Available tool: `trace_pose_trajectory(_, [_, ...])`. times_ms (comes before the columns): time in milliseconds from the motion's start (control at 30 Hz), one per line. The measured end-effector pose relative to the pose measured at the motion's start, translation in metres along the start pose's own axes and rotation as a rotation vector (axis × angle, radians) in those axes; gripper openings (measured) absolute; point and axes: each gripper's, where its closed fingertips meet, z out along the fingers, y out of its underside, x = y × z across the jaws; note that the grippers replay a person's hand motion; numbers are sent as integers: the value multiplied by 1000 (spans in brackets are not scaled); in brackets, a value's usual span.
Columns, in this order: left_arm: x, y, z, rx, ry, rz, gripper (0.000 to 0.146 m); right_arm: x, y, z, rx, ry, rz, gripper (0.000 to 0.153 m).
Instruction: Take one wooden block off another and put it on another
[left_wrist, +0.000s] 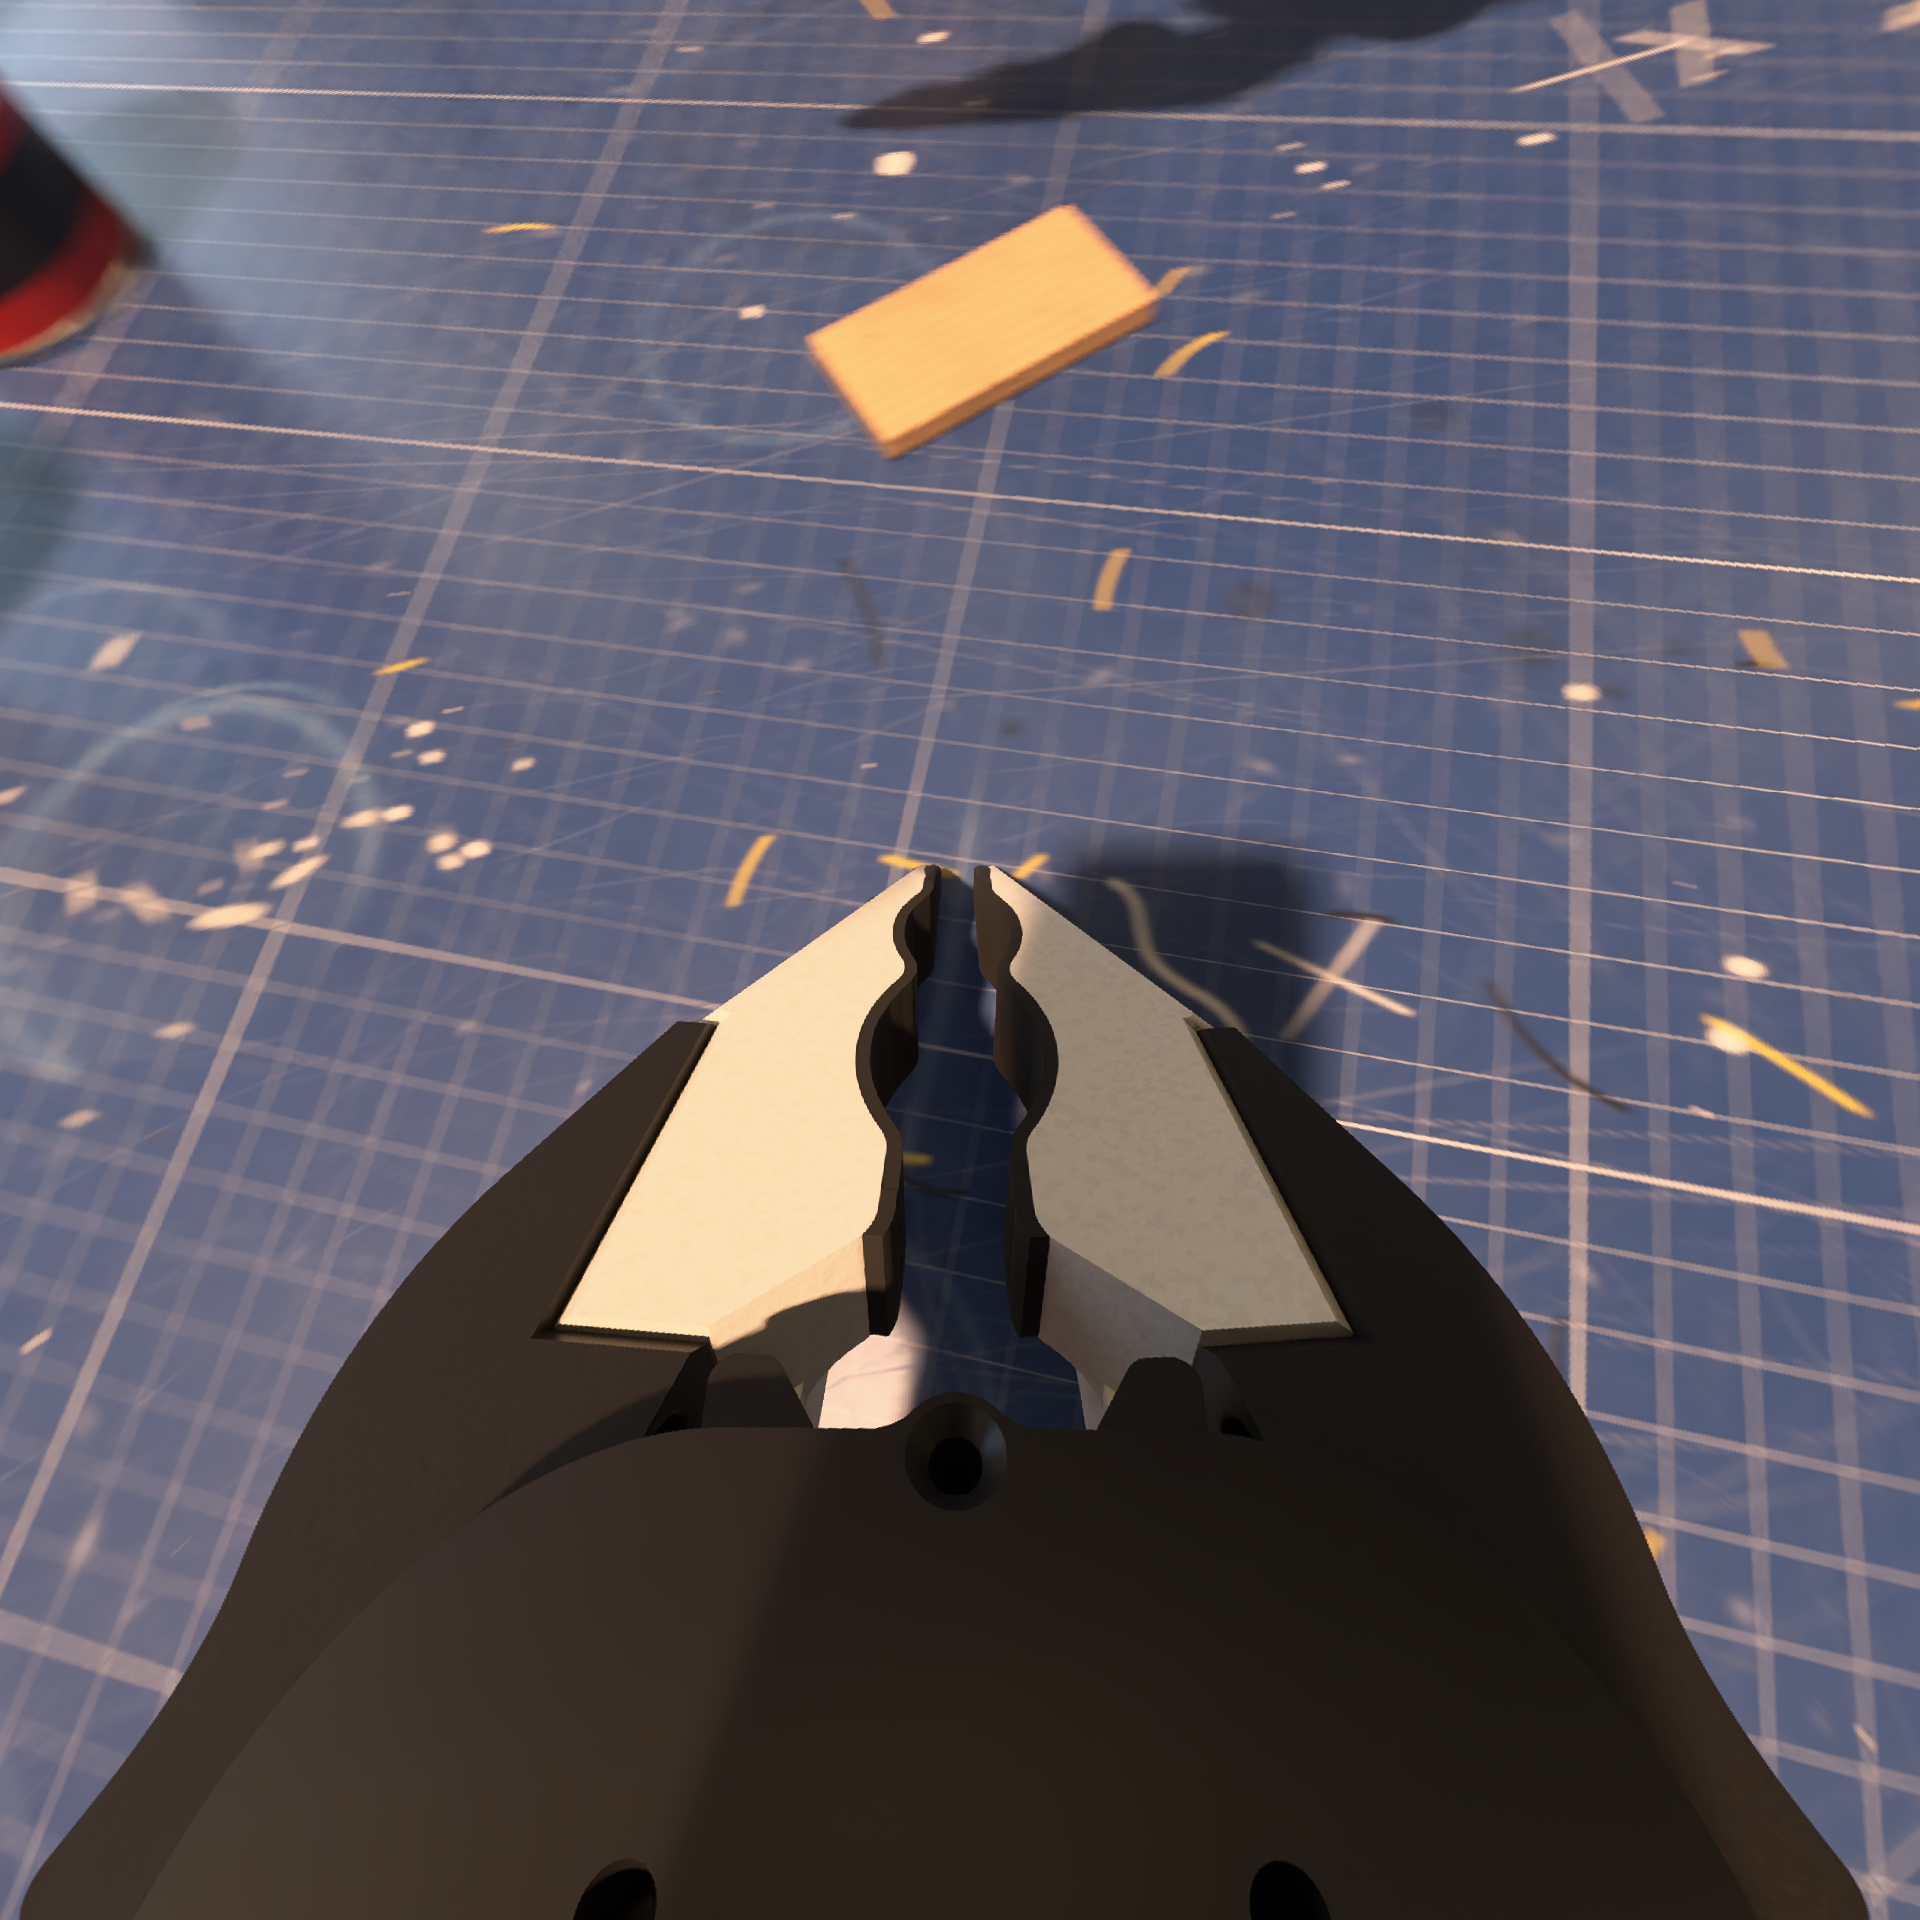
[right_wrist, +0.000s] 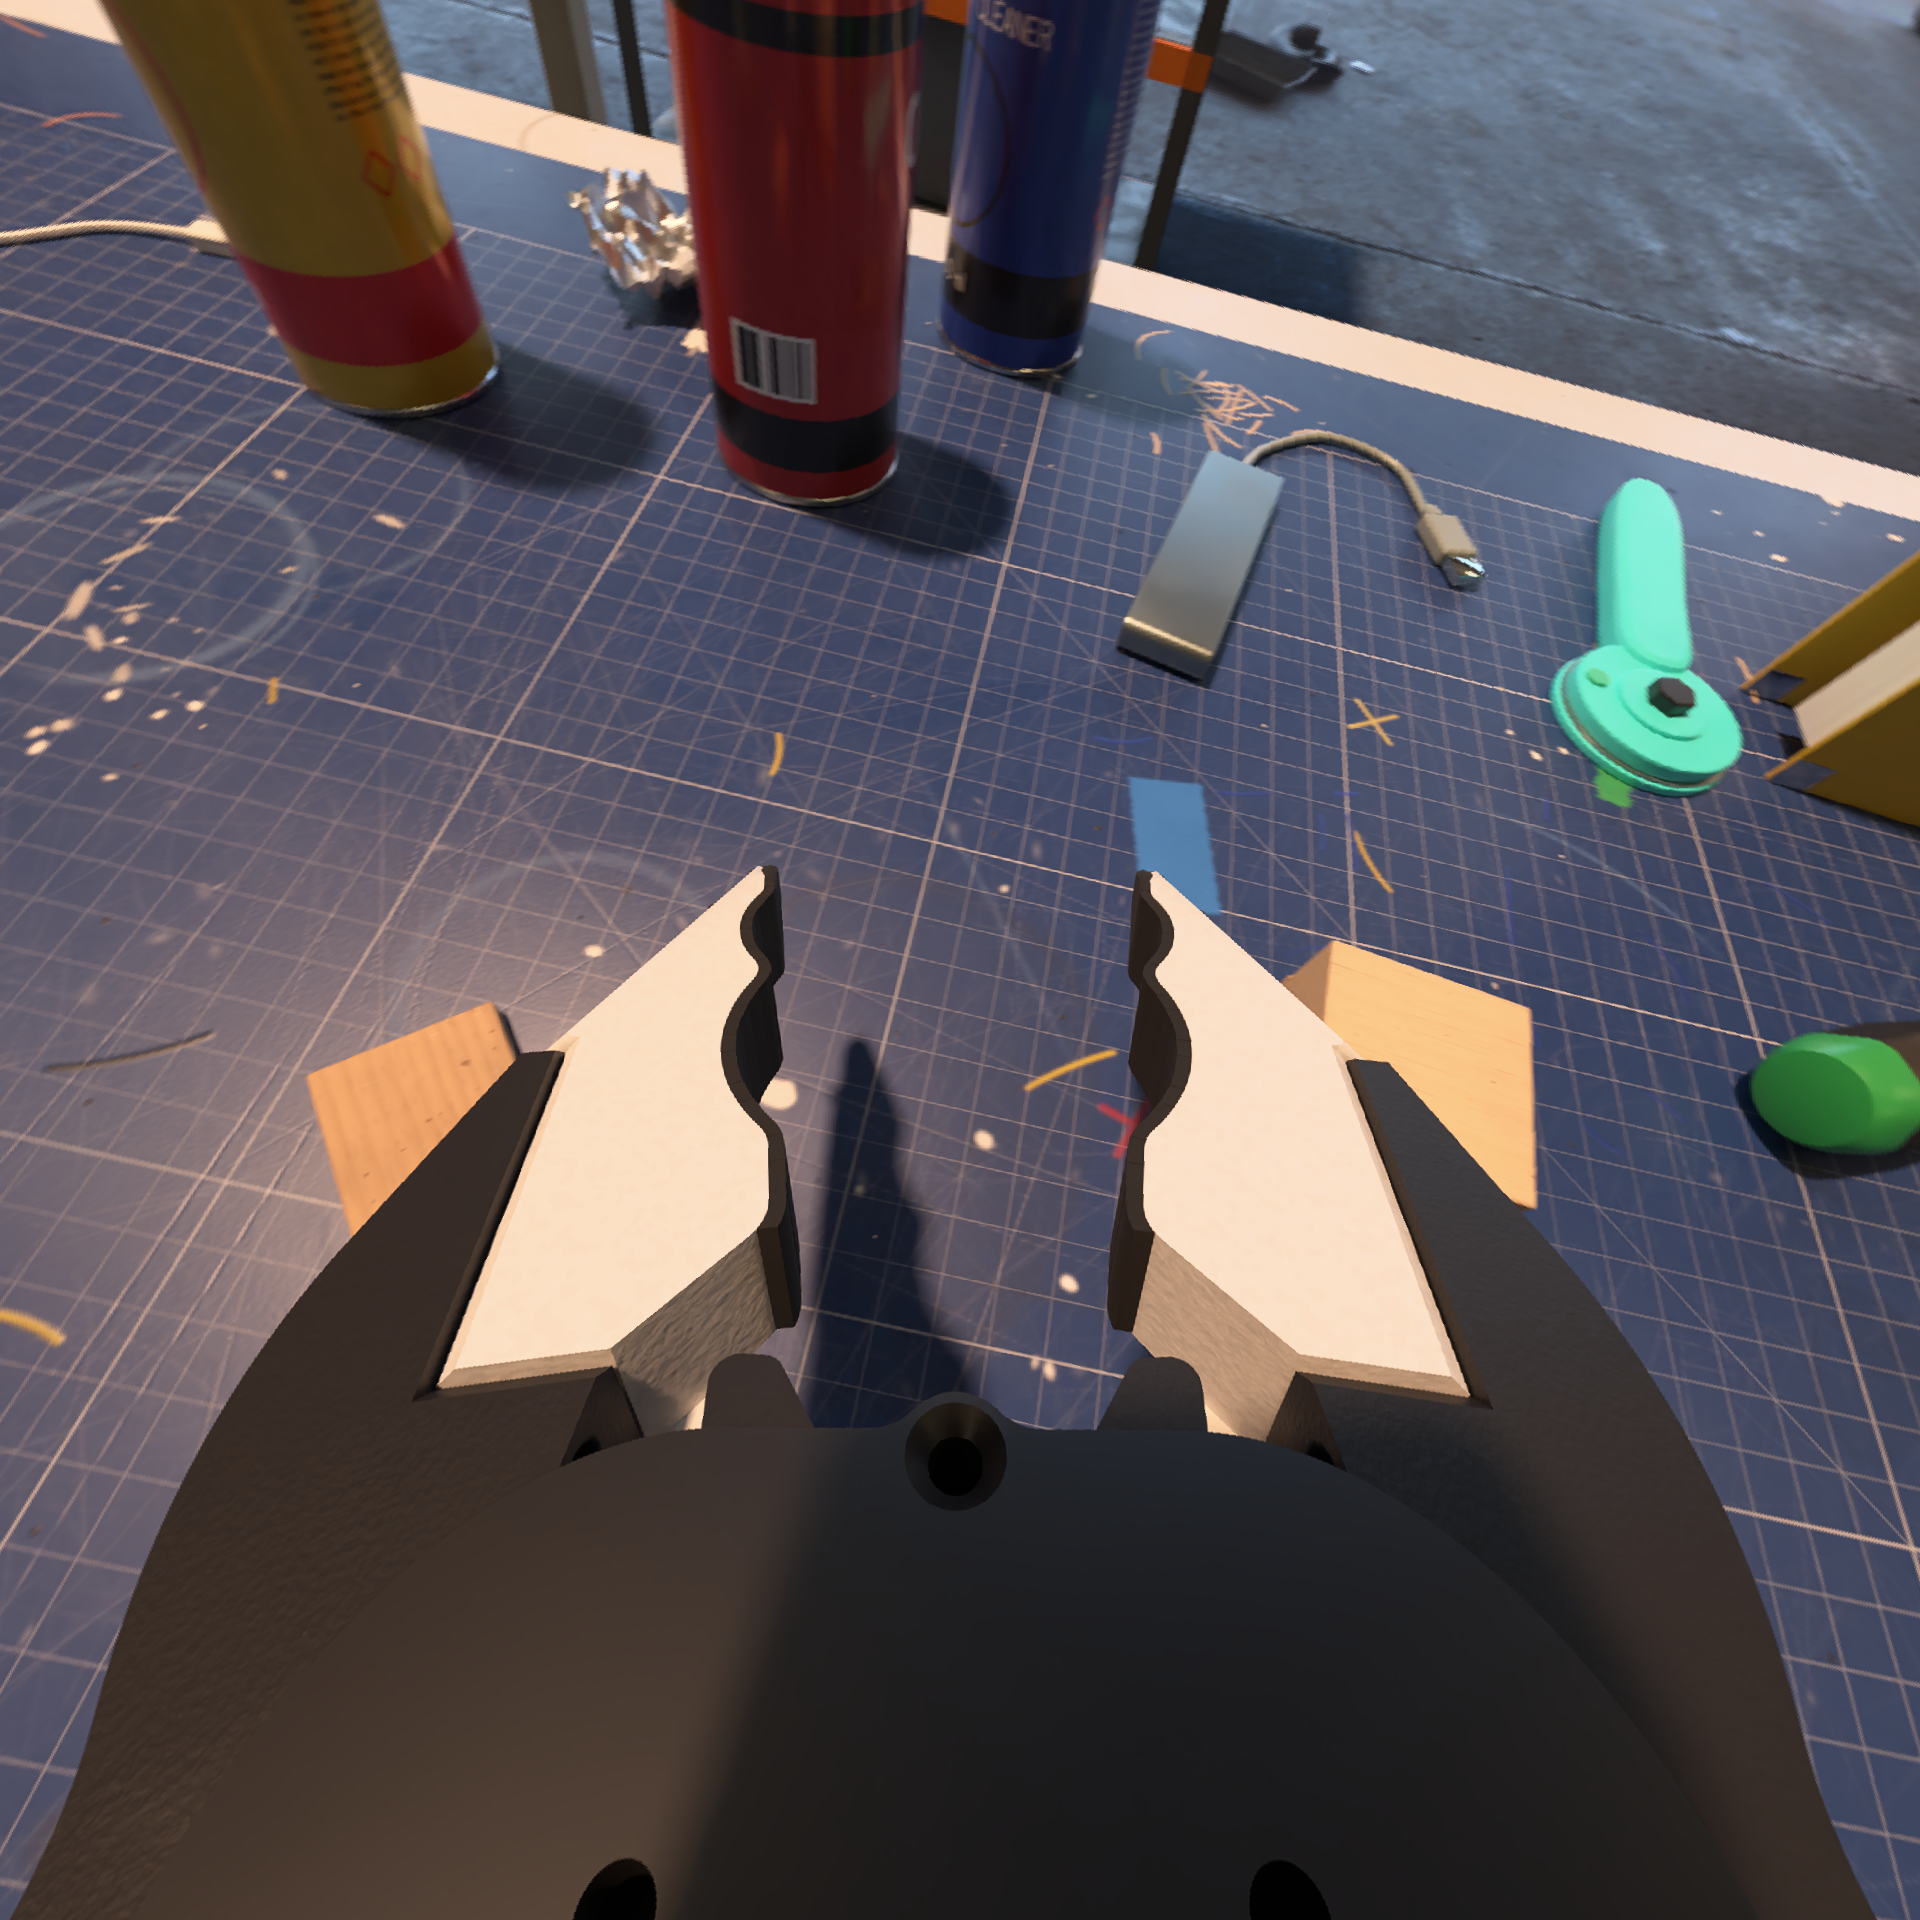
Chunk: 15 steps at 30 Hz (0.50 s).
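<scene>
Flanking the right gripper (right_wrist: 956, 883) — 2 wooden blocks (right_wrist: 1439, 1039), jaws apart.

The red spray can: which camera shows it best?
The right wrist view: the red spray can stands upright on the mat between a yellow can and a blue can. The left wrist view catches only a blurred red-and-black sliver, probably a can.

Blue gridded table (right_wrist: 623, 727), three spray cans (right_wrist: 800, 312) and crumpled foil (right_wrist: 634, 229) by its far edge, grey hub (right_wrist: 1205, 561), teal cutter (right_wrist: 1647, 665), two wooden blocks (right_wrist: 1444, 1049), green-handled tool (right_wrist: 1834, 1091), yellow box (right_wrist: 1860, 717).
</scene>
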Motion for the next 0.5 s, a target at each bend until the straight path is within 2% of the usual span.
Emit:
trace_pose_trajectory(100, [-26, 1, -3, -13, -201, -1, 8, -10, 4, -1, -1, -37, -29, 68])
trace_pose_trajectory(167, [-35, -7, -8, 50, -226, -78, 15, -17, 7, -3, 9, -64, -39, 69])
trace_pose_trajectory(267, [-49, -20, -23, 182, -239, -198, 19, -27, 7, -11, 56, -112, -39, 69])
trace_pose_trajectory(367, [-73, -19, -37, 198, -411, -178, 25, -40, 2, -22, 120, -186, 0, 70])
trace_pose_trajectory(500, [-87, -19, -49, 213, -509, -200, 34, -55, -3, -35, 190, -245, 7, 71])
